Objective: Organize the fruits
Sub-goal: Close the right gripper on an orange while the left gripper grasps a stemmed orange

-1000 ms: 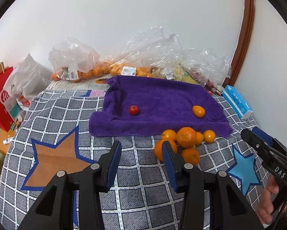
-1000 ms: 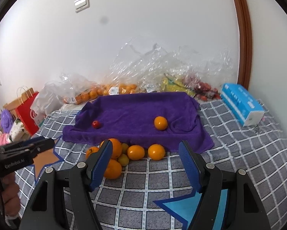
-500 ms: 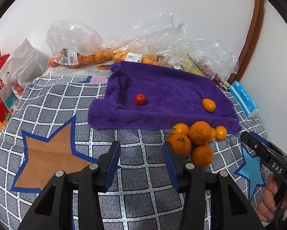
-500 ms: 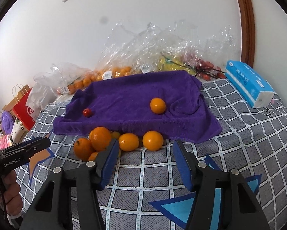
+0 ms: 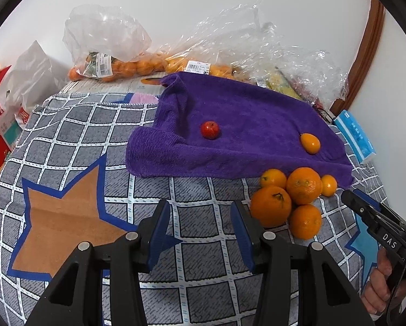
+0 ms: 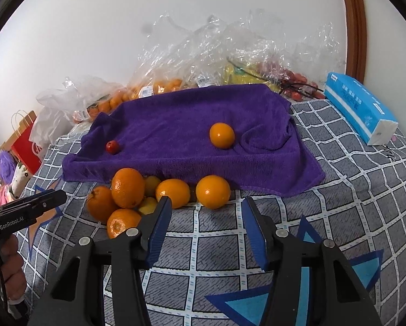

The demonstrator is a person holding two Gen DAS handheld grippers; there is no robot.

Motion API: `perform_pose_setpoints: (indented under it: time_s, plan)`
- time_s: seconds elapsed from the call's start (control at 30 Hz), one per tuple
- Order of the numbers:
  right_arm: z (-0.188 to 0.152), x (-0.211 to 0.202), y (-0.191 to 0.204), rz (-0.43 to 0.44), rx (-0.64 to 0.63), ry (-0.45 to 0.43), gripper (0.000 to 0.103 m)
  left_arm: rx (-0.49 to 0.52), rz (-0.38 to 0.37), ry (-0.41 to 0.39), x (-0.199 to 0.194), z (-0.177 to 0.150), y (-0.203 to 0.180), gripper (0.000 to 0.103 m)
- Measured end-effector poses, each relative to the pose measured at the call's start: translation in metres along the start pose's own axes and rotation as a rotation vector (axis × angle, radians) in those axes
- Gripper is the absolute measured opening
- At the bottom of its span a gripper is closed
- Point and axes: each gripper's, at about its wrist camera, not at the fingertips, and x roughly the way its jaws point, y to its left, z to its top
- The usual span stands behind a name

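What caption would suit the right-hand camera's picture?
Open right gripper just narrowed, nearing the orange pile before a purple towel.

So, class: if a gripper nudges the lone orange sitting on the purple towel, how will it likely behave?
The orange is round, so it would probably roll. The soft, wrinkled towel may slow it, and the fold beside it could stop it. Its smooth peel might slip under a light grip.

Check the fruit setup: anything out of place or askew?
Purple towel is rumpled, its near-right edge folded into a ridge. Only a red fruit and one orange sit on it; the other oranges lie heaped off it on the checked cloth.
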Motion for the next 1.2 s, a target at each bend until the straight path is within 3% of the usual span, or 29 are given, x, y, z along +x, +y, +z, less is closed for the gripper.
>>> perform_pose_setpoints:
  time_s: [0.2, 0.4, 0.97, 1.2]
  plan:
    - [0.001, 0.008, -0.001, -0.009, -0.004, 0.01, 0.051, -0.012, -0.009, 0.008, 0.006, 0.003, 0.002, 0.044]
    - [0.005, 0.021, -0.007, -0.033, 0.003, 0.032, 0.039, -0.004, -0.008, 0.016, 0.01, 0.004, 0.001, 0.044]
    - [0.011, 0.053, 0.0, -0.067, -0.072, 0.108, 0.034, 0.048, -0.085, 0.025, 0.009, 0.007, -0.02, 0.044]
    - [0.01, 0.041, -0.002, -0.044, -0.068, 0.055, 0.034, 0.09, -0.103, 0.047, 0.014, 0.001, -0.037, 0.044]
